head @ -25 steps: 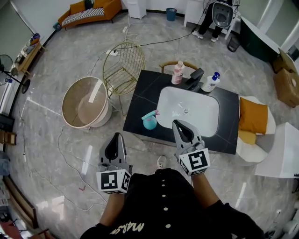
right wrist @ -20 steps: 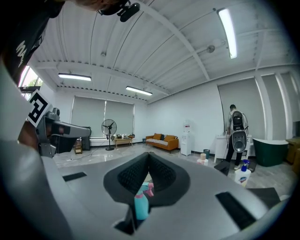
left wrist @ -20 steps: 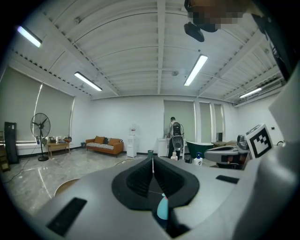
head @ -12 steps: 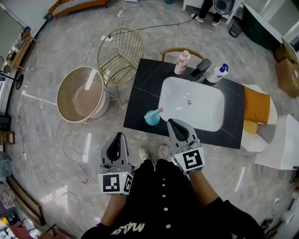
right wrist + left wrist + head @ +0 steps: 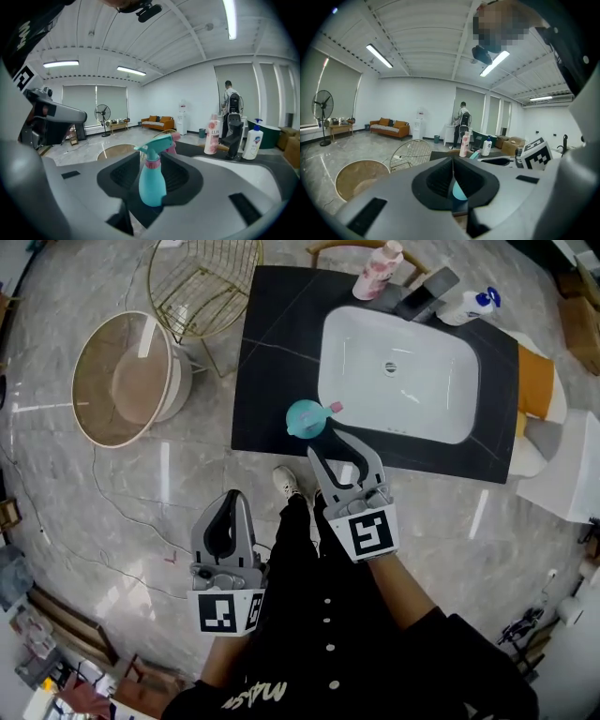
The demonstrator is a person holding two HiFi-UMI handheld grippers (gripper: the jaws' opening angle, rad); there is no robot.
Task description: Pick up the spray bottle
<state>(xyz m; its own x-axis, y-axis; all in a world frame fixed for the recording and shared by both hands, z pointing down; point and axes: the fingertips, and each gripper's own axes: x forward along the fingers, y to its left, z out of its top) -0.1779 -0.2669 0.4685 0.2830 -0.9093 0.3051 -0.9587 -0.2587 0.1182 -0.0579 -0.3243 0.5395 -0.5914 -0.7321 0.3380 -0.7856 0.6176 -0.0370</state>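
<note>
Now right hand-held gripper [image 5: 339, 444] opening, empty, spray bottle [image 5: 305, 418] just ahead; likely light, slick plastic, grab neck.

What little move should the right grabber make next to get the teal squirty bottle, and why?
Probably ease the right gripper forward around the spray bottle. Its jaws are opening, and the bottle stands upright just ahead, lined up with the gap, not yet gripped.

The left tongs [image 5: 452, 160] hide most of the spray bottle [image 5: 458, 192] in the left gripper view.
</note>
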